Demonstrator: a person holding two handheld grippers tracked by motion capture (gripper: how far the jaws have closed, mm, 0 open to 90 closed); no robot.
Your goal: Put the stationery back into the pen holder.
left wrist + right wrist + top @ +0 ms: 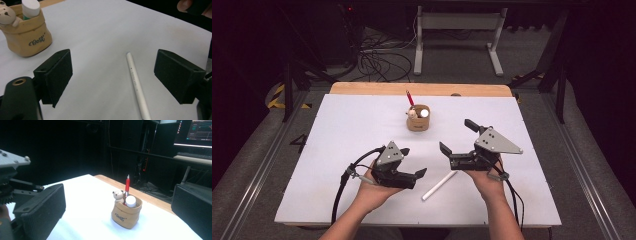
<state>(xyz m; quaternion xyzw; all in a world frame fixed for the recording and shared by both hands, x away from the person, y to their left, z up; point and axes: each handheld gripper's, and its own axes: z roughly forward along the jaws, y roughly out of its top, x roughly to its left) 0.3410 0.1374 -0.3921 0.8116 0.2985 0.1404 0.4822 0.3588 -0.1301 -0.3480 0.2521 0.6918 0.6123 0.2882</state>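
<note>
From the high view, a white surface [362, 130] holds a small tan pouch-shaped holder [418, 122] near its far middle. A red pen [410, 97] sticks up from the holder, beside a little bear figure [412, 113] and a white-capped tube [424, 113]. A white pen [439, 185] lies flat on the surface well nearer the person than the holder, angled toward it. The left claw [412, 165], held in the person's left hand [374, 187], sits nearer than the holder and just left of the white pen, jaws spread apart and empty. The right claw [457, 136], in the right hand [486, 180], sits nearer than the holder and to its right, jaws also spread wide and empty.

In the left gripper view, the two black jaws stand well apart with nothing between them but the surface. The white pen [137, 83] lies ahead, closer to the right jaw, touching neither. The holder [26, 32] stands at far left, bearing dark script lettering.

In the right gripper view, the jaws are released and wide apart. The holder [126, 213] stands upright between them, farther off, with the bear figure [118, 195], the white-capped tube [130, 201] and the red pen [127, 185] rising from it.
</note>
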